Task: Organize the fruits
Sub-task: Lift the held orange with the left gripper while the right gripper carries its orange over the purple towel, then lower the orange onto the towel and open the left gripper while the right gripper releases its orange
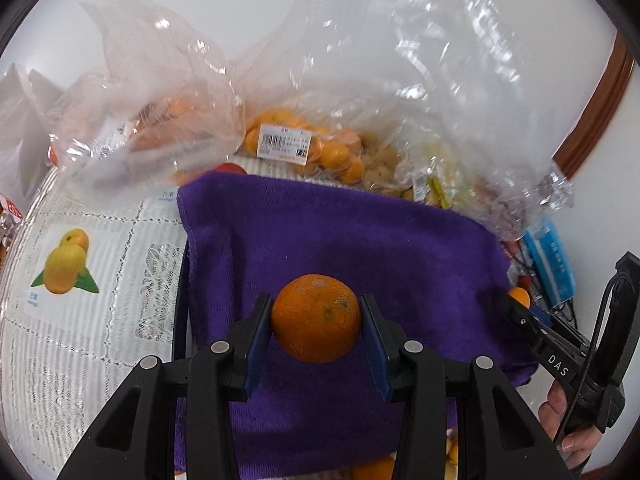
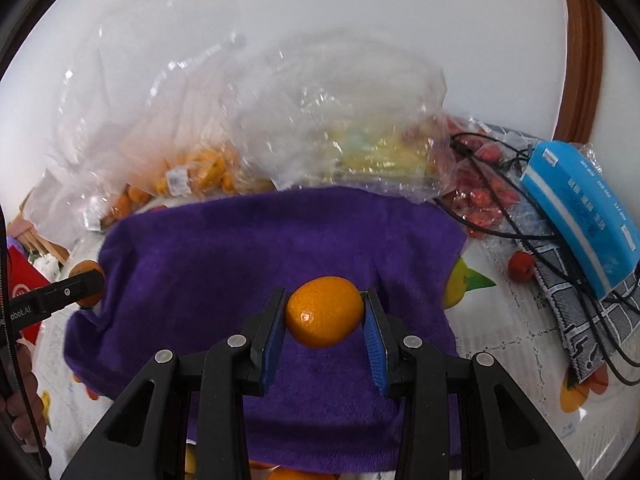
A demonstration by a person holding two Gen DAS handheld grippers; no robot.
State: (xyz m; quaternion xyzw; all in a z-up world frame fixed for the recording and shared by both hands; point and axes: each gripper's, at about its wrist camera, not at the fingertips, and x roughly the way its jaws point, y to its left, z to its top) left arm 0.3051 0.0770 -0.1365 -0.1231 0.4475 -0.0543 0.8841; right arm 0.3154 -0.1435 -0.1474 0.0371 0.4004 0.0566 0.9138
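My left gripper [image 1: 316,322] is shut on a rough-skinned orange [image 1: 316,318] and holds it above a purple towel [image 1: 340,232]. My right gripper [image 2: 323,314] is shut on a smaller smooth orange citrus fruit [image 2: 323,311] above the same towel [image 2: 260,248]. In the left wrist view the right gripper shows at the right edge with its fruit [image 1: 520,297]. In the right wrist view the left gripper's orange [image 2: 89,282] shows at the left edge. Clear plastic bags of small oranges [image 1: 304,142] and other fruit lie behind the towel.
A lace tablecloth with printed fruit cards [image 1: 66,260] covers the table. A blue tissue pack [image 2: 580,208], black cables [image 2: 520,216], a bag of red fruit [image 2: 480,196] and a loose red fruit [image 2: 521,266] lie to the right. A white wall stands behind.
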